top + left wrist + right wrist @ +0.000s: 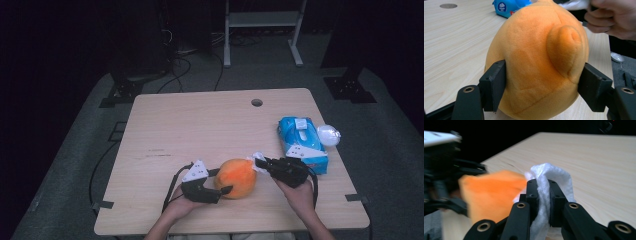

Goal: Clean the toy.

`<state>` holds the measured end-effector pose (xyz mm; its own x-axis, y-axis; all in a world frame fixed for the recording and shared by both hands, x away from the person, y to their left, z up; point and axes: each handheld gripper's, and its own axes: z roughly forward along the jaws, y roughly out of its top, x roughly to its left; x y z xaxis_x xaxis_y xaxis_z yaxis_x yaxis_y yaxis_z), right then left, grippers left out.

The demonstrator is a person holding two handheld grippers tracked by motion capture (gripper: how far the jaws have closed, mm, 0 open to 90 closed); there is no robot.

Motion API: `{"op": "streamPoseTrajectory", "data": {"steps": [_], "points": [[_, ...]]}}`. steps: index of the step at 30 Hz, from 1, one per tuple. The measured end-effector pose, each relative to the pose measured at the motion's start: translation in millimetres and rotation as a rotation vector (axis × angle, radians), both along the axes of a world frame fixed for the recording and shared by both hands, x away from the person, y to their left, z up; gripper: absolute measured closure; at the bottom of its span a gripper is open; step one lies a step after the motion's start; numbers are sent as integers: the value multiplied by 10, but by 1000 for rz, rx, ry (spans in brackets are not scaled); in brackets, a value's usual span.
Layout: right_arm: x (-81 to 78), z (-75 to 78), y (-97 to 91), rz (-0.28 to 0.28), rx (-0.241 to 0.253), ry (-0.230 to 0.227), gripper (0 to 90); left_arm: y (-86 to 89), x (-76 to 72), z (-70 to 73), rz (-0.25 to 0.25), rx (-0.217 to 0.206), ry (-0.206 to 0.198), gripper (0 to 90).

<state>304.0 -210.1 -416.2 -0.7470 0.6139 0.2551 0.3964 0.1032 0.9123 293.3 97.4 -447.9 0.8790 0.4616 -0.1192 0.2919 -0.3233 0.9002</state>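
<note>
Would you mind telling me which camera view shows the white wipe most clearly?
The right gripper view: the white wipe sits close up, folded and pinched between that tool's jaws. The high view shows it as a small white scrap beside the orange plush toy. The left gripper view catches a white sliver.

One orange plush toy (236, 178) sits at the near middle of one wooden table (200, 125). One white wipe (258, 160) is just to its right. One blue wipe pack (302, 143) lies at the right edge, with one small white round thing (328, 134) beside it on the far right. Two black grippers, left (226, 190) and right (257, 161), flank the toy. One round hole (256, 102) marks the far side of the tabletop.
</note>
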Motion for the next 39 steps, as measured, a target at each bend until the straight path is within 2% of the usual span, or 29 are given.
{"op": "streamPoseTrajectory", "data": {"steps": [2, 6, 7, 8, 11, 13, 16, 17, 18, 20, 22, 24, 26, 27, 28, 29, 30, 33, 35, 37, 39], "points": [[-22, 16, 48, 10, -19, -13, 803, 13, 10, -3, 2, -5, 4, 284], [49, -124, 41, -15, -73, 39, 803, 13, 15, -5, 9, -17, 15, 282], [55, -123, 31, -16, -63, 48, 803, 10, 17, -4, 11, -21, 17, 280], [46, -87, 25, -18, -58, 34, 803, 11, 21, -4, 14, -25, 19, 280], [-47, 102, 33, 9, -2, -32, 802, 20, 46, -14, 25, -50, 37, 279], [-80, 138, 73, 31, -7, -52, 802, 13, 55, -20, 29, -59, 42, 271], [-13, -6, 92, 16, -42, -10, 803, -16, 46, -19, 47, -66, 45, 259], [21, -38, 61, 4, -32, 12, 802, -27, 45, -14, 49, -64, 44, 259], [34, -35, 37, -11, -27, 23, 801, -40, 38, -7, 46, -59, 41, 263], [-20, 54, 52, -15, -72, -25, 801, -59, 20, -4, 38, -49, 29, 265], [-101, 155, 96, 26, -45, -68, 801, -79, 2, -8, 21, -40, 13, 264], [-134, 190, 168, 51, -76, -90, 801, -104, -16, 6, 7, -29, 2, 242], [-88, 103, 180, 56, -73, -57, 802, -133, -28, 7, -7, 10, -26, 192], [-51, 51, 155, 51, -51, -29, 802, -150, -37, -4, -12, 30, -48, 183], [-24, 30, 128, 45, -23, -1, 802, -171, -46, -15, -6, 29, -57, 183], [-26, 42, 124, 44, -6, 10, 802, -180, -53, -11, 6, 38, -60, 202], [-56, 67, 147, 53, -8, 1, 801, -183, -57, -6, 14, 44, -69, 234], [-173, 135, 313, 148, 9, -22, 802, -185, -60, 0, 51, 21, -73, 329], [-226, 186, 418, 192, -12, -43, 801, -184, -74, 32, 70, 15, -75, 376], [-212, 204, 415, 177, -23, -53, 802, -164, -90, 87, 73, 12, -60, 408], [-144, 174, 329, 139, -14, -44, 801, -157, -101, 131, 72, 30, -69, 414]]}}
